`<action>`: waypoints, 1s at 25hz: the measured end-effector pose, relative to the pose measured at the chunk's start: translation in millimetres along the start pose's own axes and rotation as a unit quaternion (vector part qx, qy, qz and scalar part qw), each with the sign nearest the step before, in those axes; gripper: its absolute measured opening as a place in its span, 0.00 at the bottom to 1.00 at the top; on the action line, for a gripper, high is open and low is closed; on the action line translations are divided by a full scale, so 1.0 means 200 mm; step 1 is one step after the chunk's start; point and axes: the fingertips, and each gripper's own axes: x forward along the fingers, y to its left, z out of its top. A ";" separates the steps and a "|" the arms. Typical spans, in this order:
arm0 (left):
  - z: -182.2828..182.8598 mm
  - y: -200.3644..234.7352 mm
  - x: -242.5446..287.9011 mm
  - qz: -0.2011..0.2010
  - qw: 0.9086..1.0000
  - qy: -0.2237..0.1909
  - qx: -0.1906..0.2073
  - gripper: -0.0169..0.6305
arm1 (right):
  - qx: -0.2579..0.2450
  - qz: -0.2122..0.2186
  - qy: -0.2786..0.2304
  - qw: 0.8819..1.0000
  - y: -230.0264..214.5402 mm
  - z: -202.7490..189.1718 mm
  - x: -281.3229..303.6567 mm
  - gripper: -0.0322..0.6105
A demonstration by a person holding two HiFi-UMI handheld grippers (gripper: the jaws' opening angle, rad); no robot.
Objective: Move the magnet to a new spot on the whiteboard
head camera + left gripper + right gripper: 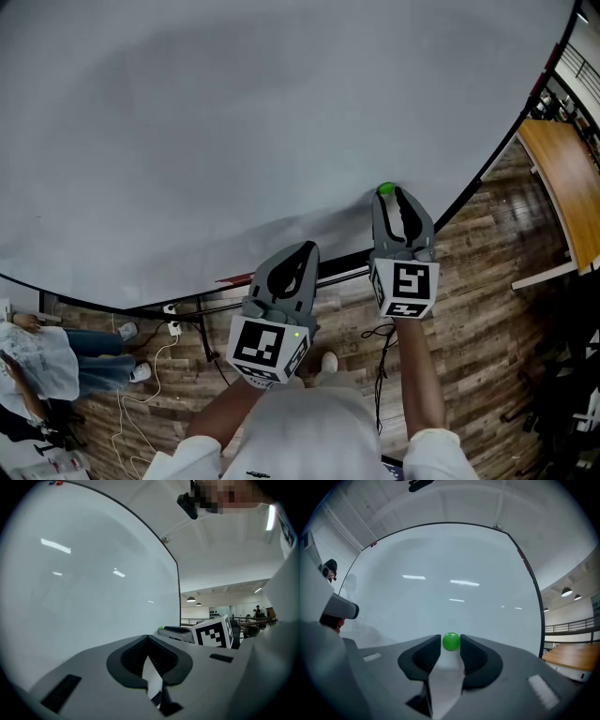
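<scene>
Magnet (451, 641): small, green, apparently round.

The magnet (451, 641) is glowing a bright, glossy green against the whiteboard (454, 573), which is showing a plain pale grey-white inside a thin black frame. The right gripper (450, 639) and the left gripper (148, 639) are both showing matte grey with darker charcoal pads. Their cubes (408, 286) are carrying black square markers on white. The floor (487, 309) is showing dark brown wood planks, and the person's sleeves (441, 455) are showing white.
</scene>
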 end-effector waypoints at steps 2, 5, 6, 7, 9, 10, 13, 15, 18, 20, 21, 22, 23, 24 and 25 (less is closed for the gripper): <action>0.00 -0.01 -0.02 -0.001 1.000 -0.001 0.000 0.04 | -0.002 0.001 -0.002 1.000 0.01 0.02 -0.02 0.26; 0.01 -0.01 -0.05 -0.001 1.000 -0.004 0.001 0.04 | -0.006 0.003 -0.007 1.000 0.03 0.06 -0.06 0.26; 0.02 -0.01 -0.07 0.000 1.000 -0.006 0.001 0.04 | -0.007 0.005 -0.010 1.000 0.04 0.07 -0.07 0.26; 0.02 0.00 -0.09 0.001 1.000 -0.007 0.000 0.04 | -0.008 0.007 -0.012 1.000 0.06 0.09 -0.08 0.26; 0.03 0.01 -0.12 0.003 1.000 -0.011 0.000 0.04 | -0.011 0.012 -0.015 1.000 0.10 0.12 -0.11 0.26; 0.03 0.01 -0.14 0.004 1.000 -0.012 0.000 0.04 | -0.013 0.015 -0.016 1.000 0.12 0.13 -0.13 0.26; 0.05 0.02 -0.20 0.007 1.000 -0.018 0.001 0.04 | -0.013 0.026 -0.021 0.999 0.18 0.17 -0.18 0.23; 0.05 0.04 -0.23 0.010 1.000 -0.021 0.000 0.04 | -0.008 0.031 -0.024 0.999 0.22 0.19 -0.22 0.22; 0.05 0.07 -0.29 0.018 0.999 -0.026 -0.003 0.04 | 0.000 0.036 -0.028 0.999 0.26 0.22 -0.28 0.19; 0.06 0.08 -0.33 0.023 0.999 -0.030 -0.001 0.04 | -0.002 0.038 -0.031 0.999 0.28 0.25 -0.32 0.17; 0.07 0.09 -0.35 0.025 0.999 -0.031 0.000 0.04 | -0.004 0.040 -0.033 0.999 0.30 0.27 -0.33 0.16; 0.07 0.10 -0.36 0.026 0.999 -0.033 0.001 0.04 | -0.007 0.043 -0.034 0.998 0.32 0.29 -0.35 0.16; 0.08 0.11 -0.38 0.028 0.999 -0.034 0.002 0.04 | -0.008 0.045 -0.035 0.998 0.34 0.30 -0.35 0.15; 0.08 0.13 -0.40 0.029 0.999 -0.035 0.003 0.04 | -0.007 0.047 -0.035 0.998 0.36 0.31 -0.36 0.13; 0.08 0.15 -0.42 0.031 0.999 -0.036 0.003 0.04 | -0.005 0.049 -0.035 0.998 0.38 0.31 -0.37 0.12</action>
